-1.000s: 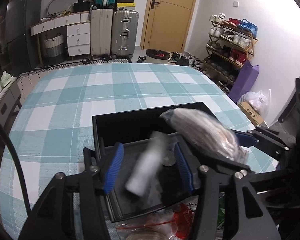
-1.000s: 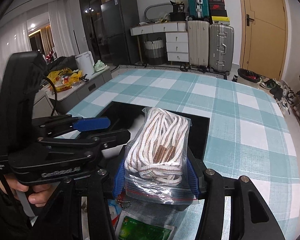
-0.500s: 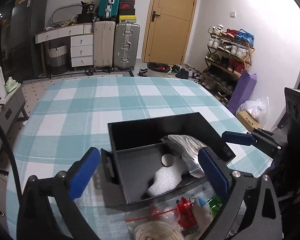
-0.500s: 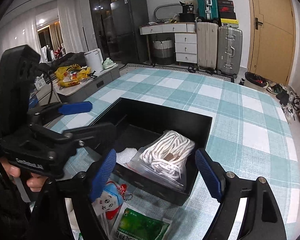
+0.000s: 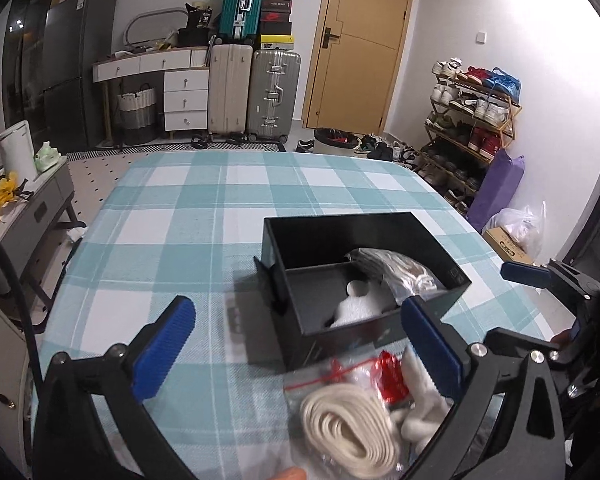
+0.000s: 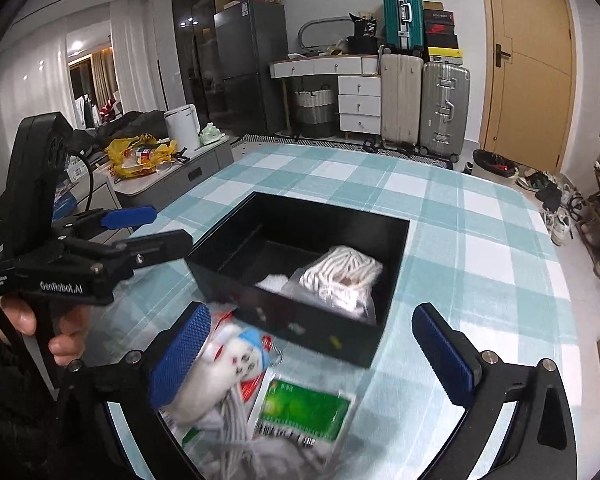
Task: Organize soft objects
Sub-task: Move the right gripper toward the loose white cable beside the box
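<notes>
This was a lived-in home, a room by the entrance. A shoe rack [image 5: 474,108] full of sneakers stood near a wooden door [image 5: 358,44], suitcases [image 5: 254,92] were stacked against the wall beside a white drawer unit [image 5: 184,98], a dark fridge [image 6: 250,68] stood behind, and a checked cloth covered the table [image 5: 204,216].

box [image 6: 300,322] on table [image 6: 476,248] | rope bag [image 6: 342,276] in box, right side | plush toy [image 6: 230,364] and packet [image 6: 304,412] before box

Checked table [image 5: 180,236]: black box [image 6: 300,326], prob. bagged softs [image 5: 352,420].
</notes>
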